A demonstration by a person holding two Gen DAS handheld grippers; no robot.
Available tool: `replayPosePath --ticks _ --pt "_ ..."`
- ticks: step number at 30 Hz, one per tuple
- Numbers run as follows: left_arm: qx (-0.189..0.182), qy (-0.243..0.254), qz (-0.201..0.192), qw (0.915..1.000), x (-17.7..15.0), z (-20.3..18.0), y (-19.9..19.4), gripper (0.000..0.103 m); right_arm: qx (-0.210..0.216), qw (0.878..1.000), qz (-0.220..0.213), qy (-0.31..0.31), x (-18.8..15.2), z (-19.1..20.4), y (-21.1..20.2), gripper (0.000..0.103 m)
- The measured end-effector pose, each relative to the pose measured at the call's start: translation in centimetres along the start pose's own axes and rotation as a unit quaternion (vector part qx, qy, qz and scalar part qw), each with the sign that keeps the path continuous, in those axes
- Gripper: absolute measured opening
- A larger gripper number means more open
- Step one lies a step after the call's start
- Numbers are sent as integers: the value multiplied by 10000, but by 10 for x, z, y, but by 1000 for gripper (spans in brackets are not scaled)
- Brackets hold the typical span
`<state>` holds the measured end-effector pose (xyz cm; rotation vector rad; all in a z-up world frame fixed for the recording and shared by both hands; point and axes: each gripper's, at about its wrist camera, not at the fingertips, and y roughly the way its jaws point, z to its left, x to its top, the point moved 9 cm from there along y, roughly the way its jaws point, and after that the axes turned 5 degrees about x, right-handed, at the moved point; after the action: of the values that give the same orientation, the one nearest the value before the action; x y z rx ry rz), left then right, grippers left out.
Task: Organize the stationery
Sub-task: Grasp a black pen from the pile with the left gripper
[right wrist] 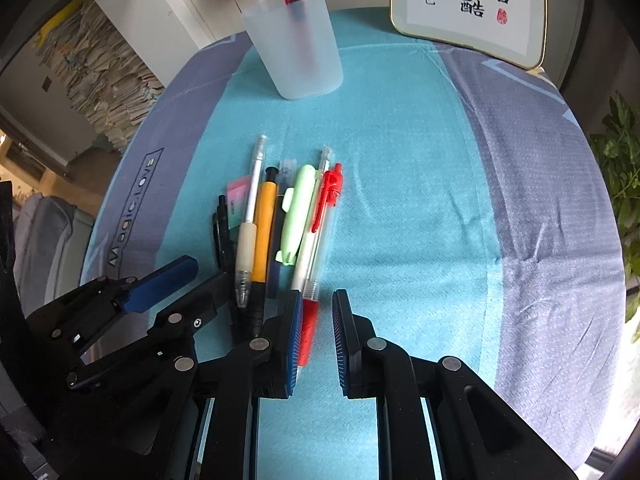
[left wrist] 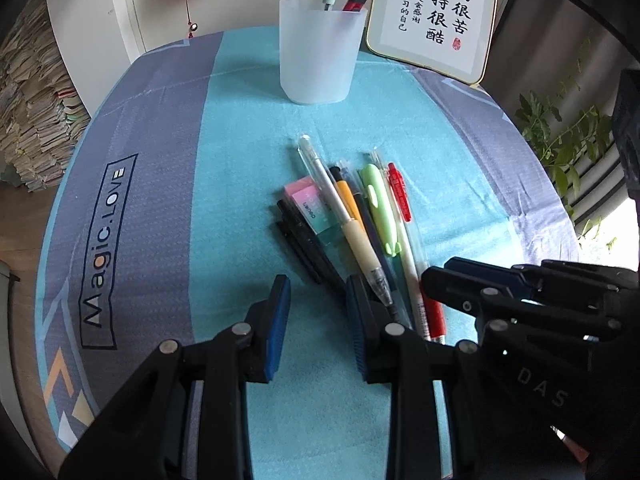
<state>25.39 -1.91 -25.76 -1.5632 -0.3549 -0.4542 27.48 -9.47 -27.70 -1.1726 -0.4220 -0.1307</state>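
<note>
Right of the pens (right wrist: 280, 224), bare tablecloth (right wrist: 420, 200) reaches its edge.

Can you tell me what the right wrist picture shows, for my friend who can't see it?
A bunch of pens lies on a blue tablecloth. The right tongs hover open and empty by a red pen; a frosted cup stands behind.
</note>
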Motion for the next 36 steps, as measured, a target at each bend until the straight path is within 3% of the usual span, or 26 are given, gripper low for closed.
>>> replayPosePath --ticks 8,12,15,21,27,31,36 --pt "166 -100 -6 9998 4 13 2 30 -172 9998 -51 -37 3 -4 2 20" --pt "167 -324 113 9993 4 23 8 27 -727 9970 -251 -21 9 -19 -4 20" --pt "92 -371 99 9992 6 22 6 27 -311 9992 -148 191 8 -18 0 20" --pt "130 -459 110 9988 9 21 7 27 -443 9988 -142 159 11 -19 3 20" --pt "-82 -600 129 9981 11 20 5 27 67 9992 -217 315 11 -15 -6 20" --pt "17 -342 57 9994 12 9 5 27 -142 9997 -61 204 10 -15 6 20" --pt "239 -47 151 9996 9 1 16 30 -496 9986 -169 12 16 -15 4 20"
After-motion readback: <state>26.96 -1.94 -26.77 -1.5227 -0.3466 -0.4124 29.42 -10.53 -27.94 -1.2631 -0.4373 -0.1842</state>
